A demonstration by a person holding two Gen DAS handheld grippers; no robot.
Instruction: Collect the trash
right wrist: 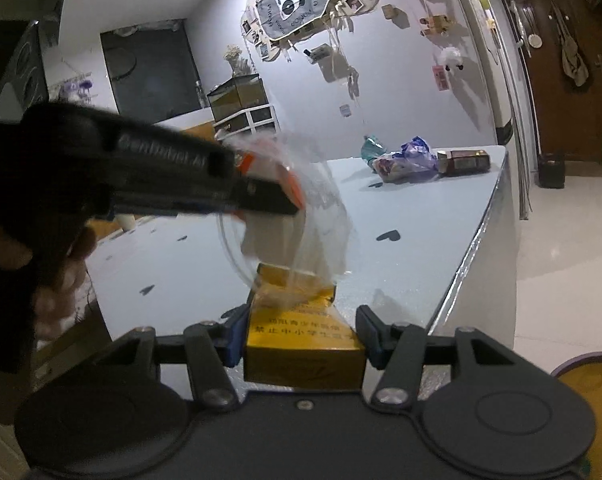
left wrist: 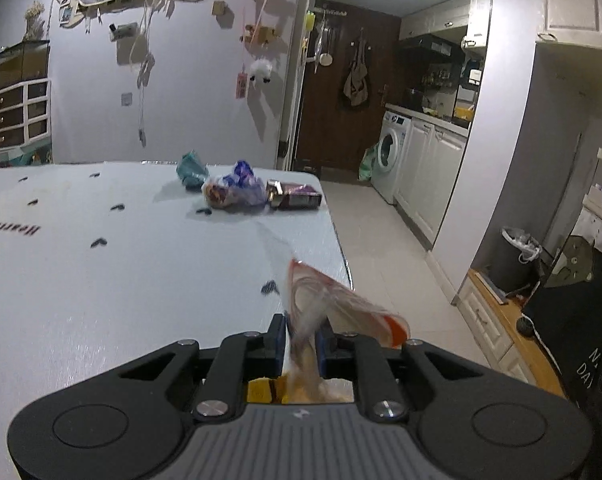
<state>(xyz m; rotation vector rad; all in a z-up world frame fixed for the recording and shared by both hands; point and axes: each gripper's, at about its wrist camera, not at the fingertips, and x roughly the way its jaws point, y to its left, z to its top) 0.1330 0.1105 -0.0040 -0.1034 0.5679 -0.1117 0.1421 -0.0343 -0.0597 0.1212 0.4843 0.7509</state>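
Note:
My left gripper (left wrist: 301,340) is shut on a clear plastic wrapper with orange print (left wrist: 333,304), held above the pale table (left wrist: 141,280); from the right wrist view that gripper (right wrist: 289,200) comes in from the left with the wrapper (right wrist: 317,216) hanging from it. My right gripper (right wrist: 299,332) is shut on a yellow cigarette box (right wrist: 301,344) at the table's near edge; the wrapper hangs onto the box top. More trash lies at the table's far end: a teal crumpled piece (left wrist: 191,170), a blue and white plastic bag (left wrist: 237,190), a dark cigarette box (left wrist: 295,196).
The table's right edge (left wrist: 341,248) drops to a tiled floor. A dark bin with a liner (left wrist: 519,260) stands on the floor to the right. A washing machine (left wrist: 391,152) and white cabinets stand beyond. A yellow round container rim (right wrist: 589,376) shows at lower right.

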